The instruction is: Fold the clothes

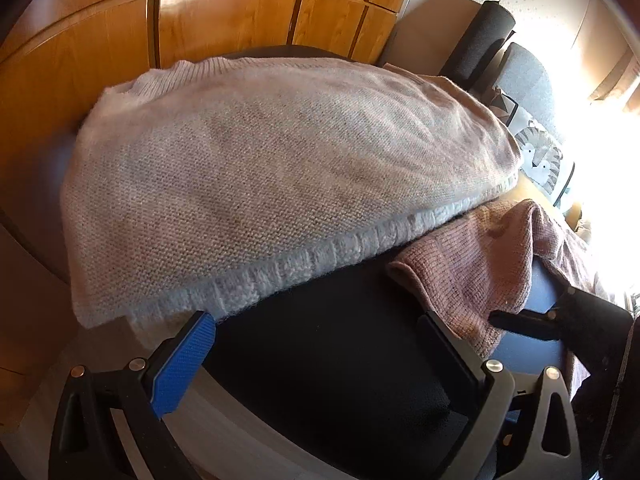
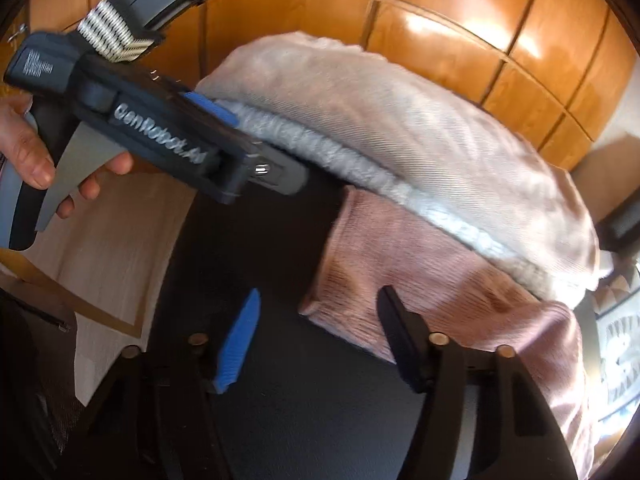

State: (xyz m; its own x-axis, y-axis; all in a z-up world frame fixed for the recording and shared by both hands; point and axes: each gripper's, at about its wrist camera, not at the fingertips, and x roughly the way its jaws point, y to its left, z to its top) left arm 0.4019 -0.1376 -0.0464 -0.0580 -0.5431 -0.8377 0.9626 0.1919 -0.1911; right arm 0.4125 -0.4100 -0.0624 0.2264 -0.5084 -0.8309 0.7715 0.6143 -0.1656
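On the dark worktop [image 1: 328, 344] in front of you lies the white knit sweater [image 1: 260, 168], spread flat and reaching back to the far edge, where wooden cabinet doors [image 1: 224, 24] stand behind it. Its ribbed hem [image 1: 320, 256] faces you along the near side. A pink knit garment [image 1: 480, 264] sits partly under the white one at the right end of the hem, a crumpled flap of it spilling out toward the near right edge of the worktop (it hangs over that edge in your right wrist view).

Your left gripper [image 1: 316, 332] has its jaws spread wide. The blue-padded finger [image 1: 180, 364] rests just at the left end of the hem, touching or very nearly touching the knit; the black finger [image 1: 452, 352] lies against the pink flap. Nothing is pinched between them.

Your right gripper [image 2: 320, 336] also has its jaws spread, one blue pad [image 2: 236, 348] over bare worktop and the black finger [image 2: 404, 340] at the edge of the pink garment. From this side you can see your hand [image 2: 36, 152] around the left gripper's handle.
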